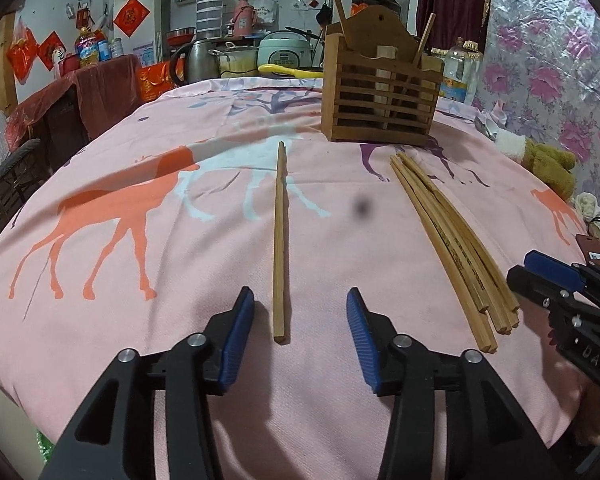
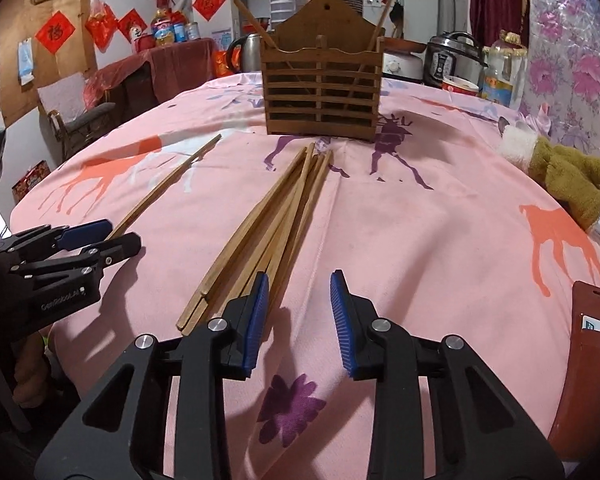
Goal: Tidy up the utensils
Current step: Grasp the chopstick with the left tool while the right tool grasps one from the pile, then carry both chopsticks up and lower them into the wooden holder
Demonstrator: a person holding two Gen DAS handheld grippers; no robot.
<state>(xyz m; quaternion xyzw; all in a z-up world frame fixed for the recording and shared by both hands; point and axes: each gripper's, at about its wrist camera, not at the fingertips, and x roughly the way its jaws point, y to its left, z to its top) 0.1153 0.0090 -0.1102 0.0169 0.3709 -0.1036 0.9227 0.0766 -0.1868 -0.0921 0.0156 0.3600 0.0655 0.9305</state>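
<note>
A single wooden chopstick [image 1: 280, 236] lies on the pink cloth, its near end between the jaws of my open left gripper [image 1: 300, 300]. It also shows in the right wrist view [image 2: 168, 184]. A bundle of several chopsticks [image 1: 456, 248] lies to the right; in the right wrist view the bundle [image 2: 268, 224] runs just left of my open, empty right gripper [image 2: 299, 280]. A slatted wooden utensil holder [image 1: 380, 92] stands at the back, also in the right wrist view [image 2: 322, 92], with a chopstick leaning in each side.
The table is covered by a pink cloth with deer prints [image 1: 140, 208]. A brown plush toy [image 2: 568, 180] lies at the right edge. Bottles, pots and a rice cooker [image 2: 452, 60] stand behind the holder. A red-brown object [image 2: 592, 360] sits near right.
</note>
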